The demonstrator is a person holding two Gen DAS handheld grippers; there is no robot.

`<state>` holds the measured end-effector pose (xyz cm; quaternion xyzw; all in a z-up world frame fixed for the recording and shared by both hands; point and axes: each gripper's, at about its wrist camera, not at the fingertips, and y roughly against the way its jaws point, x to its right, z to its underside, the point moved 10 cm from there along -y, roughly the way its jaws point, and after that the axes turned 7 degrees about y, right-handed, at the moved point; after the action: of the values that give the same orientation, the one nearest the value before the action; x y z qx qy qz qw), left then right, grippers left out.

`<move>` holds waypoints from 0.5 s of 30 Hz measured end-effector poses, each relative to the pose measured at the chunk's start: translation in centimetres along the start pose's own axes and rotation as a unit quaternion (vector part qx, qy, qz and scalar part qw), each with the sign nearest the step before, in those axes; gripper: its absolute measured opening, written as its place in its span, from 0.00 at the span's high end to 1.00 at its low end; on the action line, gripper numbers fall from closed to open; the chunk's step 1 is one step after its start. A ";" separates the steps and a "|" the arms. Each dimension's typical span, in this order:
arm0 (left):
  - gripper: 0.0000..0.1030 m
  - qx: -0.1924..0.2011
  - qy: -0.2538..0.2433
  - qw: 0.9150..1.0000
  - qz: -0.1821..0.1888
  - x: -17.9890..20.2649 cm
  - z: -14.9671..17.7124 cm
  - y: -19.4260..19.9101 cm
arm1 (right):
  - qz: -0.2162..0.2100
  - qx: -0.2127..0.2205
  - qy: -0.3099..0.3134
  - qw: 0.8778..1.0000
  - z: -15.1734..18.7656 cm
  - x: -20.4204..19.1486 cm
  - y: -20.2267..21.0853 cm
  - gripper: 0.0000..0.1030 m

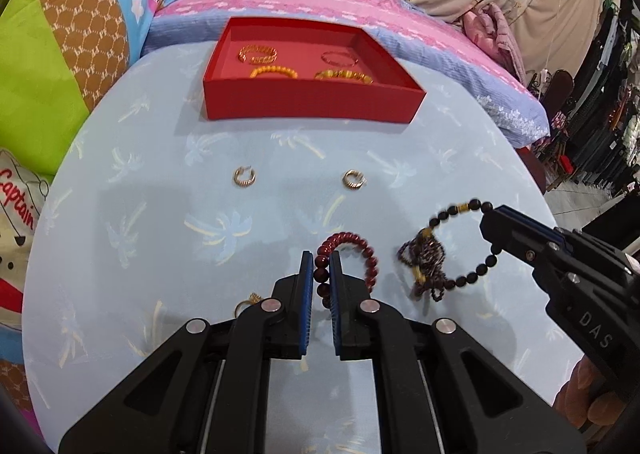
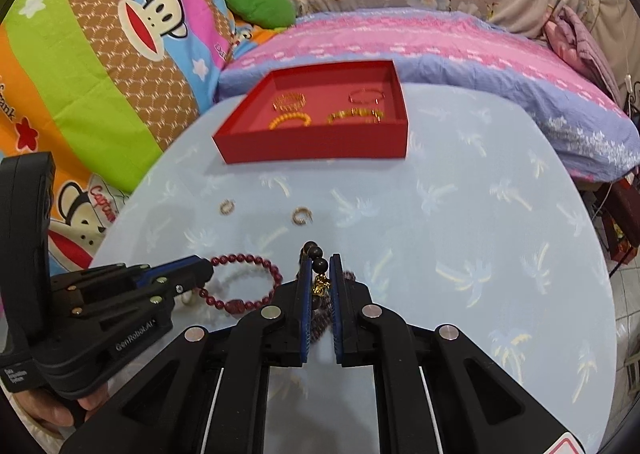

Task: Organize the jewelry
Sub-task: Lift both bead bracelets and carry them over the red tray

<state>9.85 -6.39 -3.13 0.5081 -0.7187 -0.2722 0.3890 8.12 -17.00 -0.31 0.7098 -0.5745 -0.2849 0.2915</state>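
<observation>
My left gripper [image 1: 321,266] is shut on a dark red bead bracelet [image 1: 370,258], seen from the right wrist view [image 2: 244,259] too. My right gripper [image 2: 321,268] is shut on a black bead bracelet [image 1: 476,206] with gold charms; its beads [image 2: 320,264] sit between the pads. A purple bead strand [image 1: 426,254] hangs tangled in the black bracelet. A red tray [image 1: 312,104] holding several gold and pink bracelets stands at the far side of the table, also in the right wrist view [image 2: 316,152]. Two gold hoop earrings [image 1: 245,177] [image 1: 354,179] lie mid-table.
The round table has a light blue palm-print cloth [image 1: 160,238]. A small gold ring [image 1: 248,300] lies by my left gripper. Behind the table are a pink and blue bedspread [image 2: 460,50] and cartoon pillows [image 2: 120,34]. The table edge drops off at right.
</observation>
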 end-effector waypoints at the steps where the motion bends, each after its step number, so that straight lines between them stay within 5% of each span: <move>1: 0.93 0.004 -0.003 1.000 0.003 0.3 -0.4 0.4 | 0.001 0.004 0.001 1.000 -0.5 0.0 0.3 0.92; 15: 0.93 0.058 -0.024 0.997 0.036 2.9 -8.9 2.7 | 0.020 0.048 -0.006 0.999 -8.5 3.2 0.4 0.92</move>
<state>15.33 -8.23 4.69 0.4965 -0.7604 -0.2284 0.3509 14.70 -19.48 5.40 0.7098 -0.6032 -0.2557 0.2587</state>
